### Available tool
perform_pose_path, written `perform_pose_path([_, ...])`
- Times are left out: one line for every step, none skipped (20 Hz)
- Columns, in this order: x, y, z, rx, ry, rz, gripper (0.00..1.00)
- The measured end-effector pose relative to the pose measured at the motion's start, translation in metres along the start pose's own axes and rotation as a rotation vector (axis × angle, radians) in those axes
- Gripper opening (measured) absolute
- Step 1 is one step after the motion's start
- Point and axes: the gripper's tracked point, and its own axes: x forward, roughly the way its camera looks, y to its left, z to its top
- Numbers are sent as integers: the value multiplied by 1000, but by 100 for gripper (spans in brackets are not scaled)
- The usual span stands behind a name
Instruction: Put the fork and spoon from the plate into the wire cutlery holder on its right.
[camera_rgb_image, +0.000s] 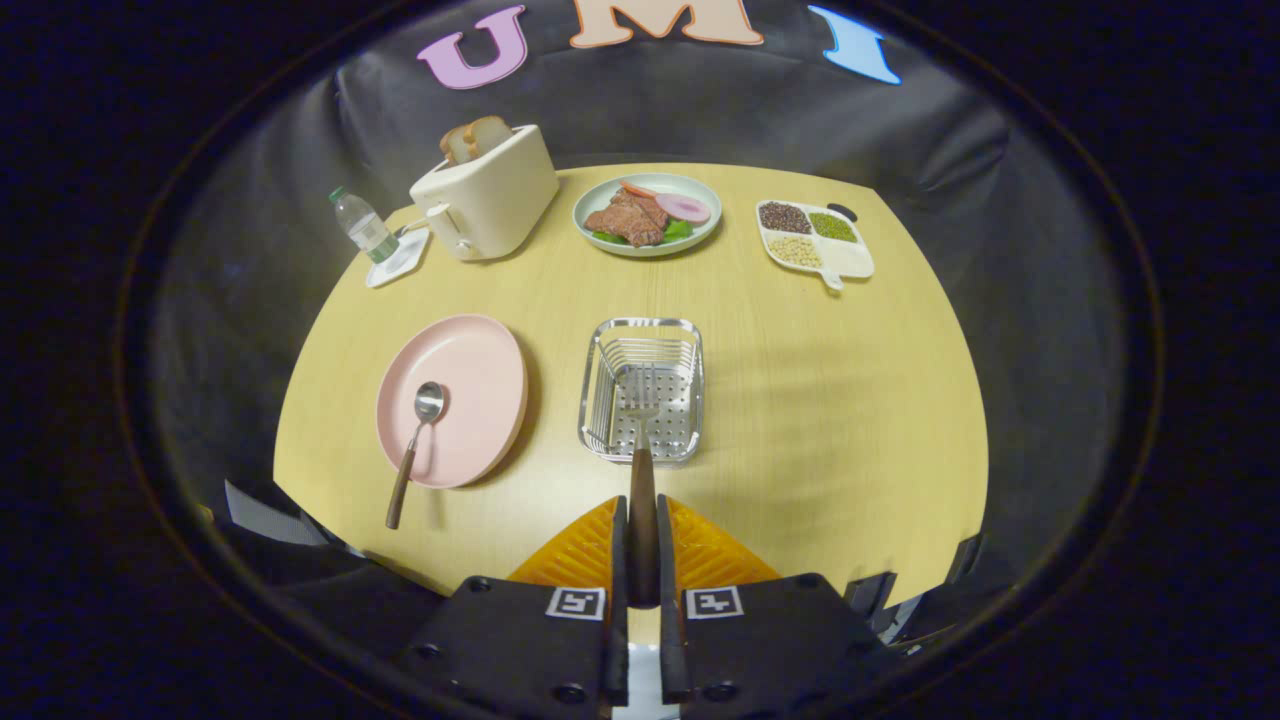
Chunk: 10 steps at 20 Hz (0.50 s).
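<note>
While my tongs (642, 530) clench the handle of one fork (641, 405), its tines hang over the one wire holder (598, 375), just ahead of the fingers. One spoon (418, 432) lies on the one pink plate (480, 360), left of the holder, its handle reaching over the near rim. Beyond them on the tabletop (820, 400) I count one toaster (495, 195) with two bread slices, one bottle (362, 226), one food plate (646, 214) and one divided tray (815, 242).
</note>
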Motion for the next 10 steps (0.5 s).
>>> perform_pose_path([1,-1,1,7,-2,1,29])
perform_pose_path([0,-1,1,18,-8,3,38])
perform_pose_path([-3,-1,1,30,-14,7,47])
perform_pose_path([-6,-1,1,40,-23,12,56])
perform_pose_path([-5,-3,2,48,-40,2,65])
perform_pose_path([-9,-4,5,56,-56,1,74])
perform_pose_path([-8,-3,3,66,-67,2,82])
perform_pose_path([-8,-5,4,74,-80,-2,91])
perform_pose_path([-8,-7,3,79,-91,-7,100])
perform_pose_path([-11,-9,3,84,-101,-13,100])
